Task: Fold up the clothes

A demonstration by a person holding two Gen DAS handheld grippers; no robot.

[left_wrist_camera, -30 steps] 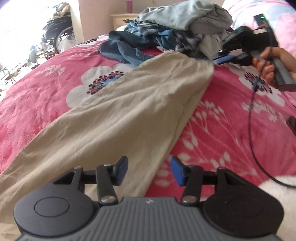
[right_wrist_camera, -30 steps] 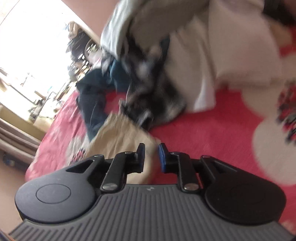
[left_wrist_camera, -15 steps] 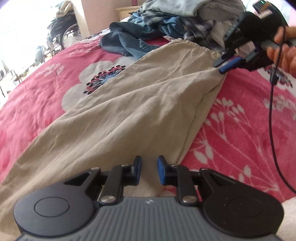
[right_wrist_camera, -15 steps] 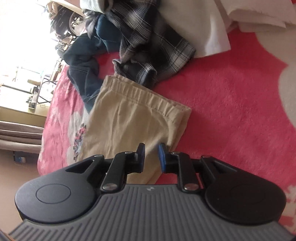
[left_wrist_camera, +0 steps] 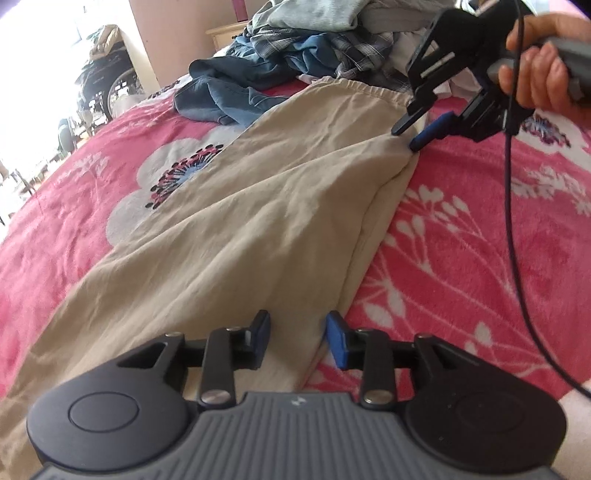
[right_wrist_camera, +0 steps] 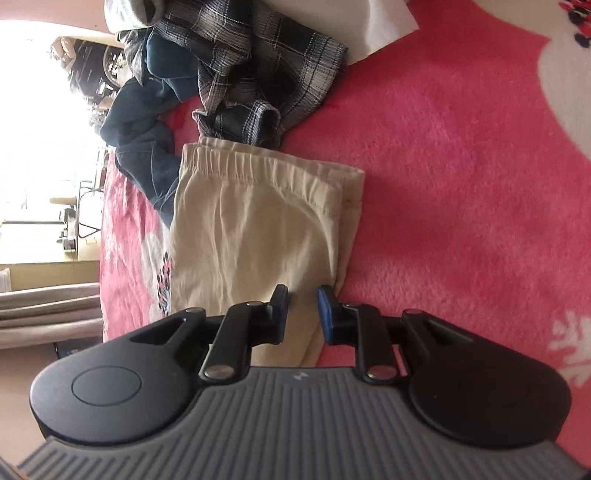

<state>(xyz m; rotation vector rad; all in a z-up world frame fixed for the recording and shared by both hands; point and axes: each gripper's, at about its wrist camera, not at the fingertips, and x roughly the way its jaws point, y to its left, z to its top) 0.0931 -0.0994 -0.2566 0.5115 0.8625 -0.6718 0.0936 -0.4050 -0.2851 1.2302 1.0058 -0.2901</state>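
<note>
Beige trousers [left_wrist_camera: 258,206] lie flat on a pink flowered bedspread [left_wrist_camera: 461,258], with the elastic waistband [right_wrist_camera: 258,162] at the far end. My left gripper [left_wrist_camera: 297,336] hovers low over the right edge of a trouser leg. Its jaws are opening slightly; cloth lies under the gap, and the pads do not press on it. A hand [left_wrist_camera: 543,74] holds my right gripper [left_wrist_camera: 406,136] at the waistband's right corner. In the right wrist view that gripper [right_wrist_camera: 303,306] stands narrowly open over the trousers' [right_wrist_camera: 258,229] folded edge, without pinching it.
A heap of unfolded clothes [left_wrist_camera: 314,40] lies just beyond the waistband, including a plaid shirt [right_wrist_camera: 258,66] and dark jeans [left_wrist_camera: 221,99]. A black cable [left_wrist_camera: 513,221] hangs from the right gripper across the bedspread. A nightstand [left_wrist_camera: 225,31] stands behind the bed.
My left gripper's jaws narrowed from wide apart and it came down closer to the trouser leg's edge. The right gripper rolled and sank towards the waistband corner.
</note>
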